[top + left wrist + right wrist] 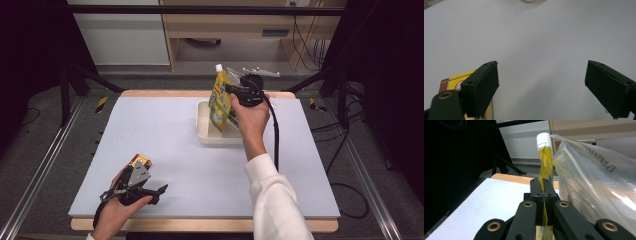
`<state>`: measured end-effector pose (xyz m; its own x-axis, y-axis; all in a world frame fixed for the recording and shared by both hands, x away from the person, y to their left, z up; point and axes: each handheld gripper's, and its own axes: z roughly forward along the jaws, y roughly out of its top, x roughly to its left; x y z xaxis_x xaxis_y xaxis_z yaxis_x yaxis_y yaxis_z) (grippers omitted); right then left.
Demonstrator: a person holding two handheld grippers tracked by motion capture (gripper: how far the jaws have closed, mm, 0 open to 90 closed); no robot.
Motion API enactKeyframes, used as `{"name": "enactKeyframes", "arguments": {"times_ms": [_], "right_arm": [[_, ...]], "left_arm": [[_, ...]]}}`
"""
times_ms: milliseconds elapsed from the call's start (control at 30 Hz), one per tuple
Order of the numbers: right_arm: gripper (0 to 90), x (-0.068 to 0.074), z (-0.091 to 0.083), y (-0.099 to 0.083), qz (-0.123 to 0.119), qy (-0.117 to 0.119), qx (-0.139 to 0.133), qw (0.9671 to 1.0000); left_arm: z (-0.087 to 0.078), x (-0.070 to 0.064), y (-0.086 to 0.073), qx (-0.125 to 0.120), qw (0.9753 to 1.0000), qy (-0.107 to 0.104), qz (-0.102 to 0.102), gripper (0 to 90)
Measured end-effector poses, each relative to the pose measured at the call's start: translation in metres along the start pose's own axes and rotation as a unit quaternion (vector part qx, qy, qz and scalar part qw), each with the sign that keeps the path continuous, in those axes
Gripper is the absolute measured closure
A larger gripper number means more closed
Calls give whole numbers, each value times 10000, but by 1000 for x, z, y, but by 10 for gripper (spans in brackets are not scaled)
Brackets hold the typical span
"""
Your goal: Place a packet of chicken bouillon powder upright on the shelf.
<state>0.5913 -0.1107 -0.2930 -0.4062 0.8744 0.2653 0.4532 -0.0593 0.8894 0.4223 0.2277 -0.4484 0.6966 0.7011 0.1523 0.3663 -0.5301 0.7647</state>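
The pale grey bench (165, 135) is carrying a cream tray (204, 131); above it the right gripper (231, 90) is clamping a yellow spouted pouch (219, 100) upright. The left gripper (161, 190) is resting with jaws apart beside a yellow box (141, 160)

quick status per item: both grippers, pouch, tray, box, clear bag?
right gripper: shut on yellow spout pouch.
yellow spout pouch: capped, upright, held over the tray.
white tray: on the mat, pouch bottom at or inside it.
clear plastic bag: beside the pouch, by the right gripper.
left gripper: open, nothing between its jaws.
yellow box: lying flat on the mat beside the left gripper.
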Motion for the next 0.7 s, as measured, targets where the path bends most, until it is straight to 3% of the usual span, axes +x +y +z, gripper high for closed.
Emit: {"name": "enactKeyframes", "arguments": {"times_ms": [367, 700], "right_arm": [[900, 6, 14, -8, -49, 51, 100, 9999], [900, 8, 14, -14, -327, -68, 118, 9994]], "left_arm": [[-1, 1, 0, 2, 10000, 0, 14, 115], [0, 0, 0, 24, 10000, -4, 37, 115]]}}
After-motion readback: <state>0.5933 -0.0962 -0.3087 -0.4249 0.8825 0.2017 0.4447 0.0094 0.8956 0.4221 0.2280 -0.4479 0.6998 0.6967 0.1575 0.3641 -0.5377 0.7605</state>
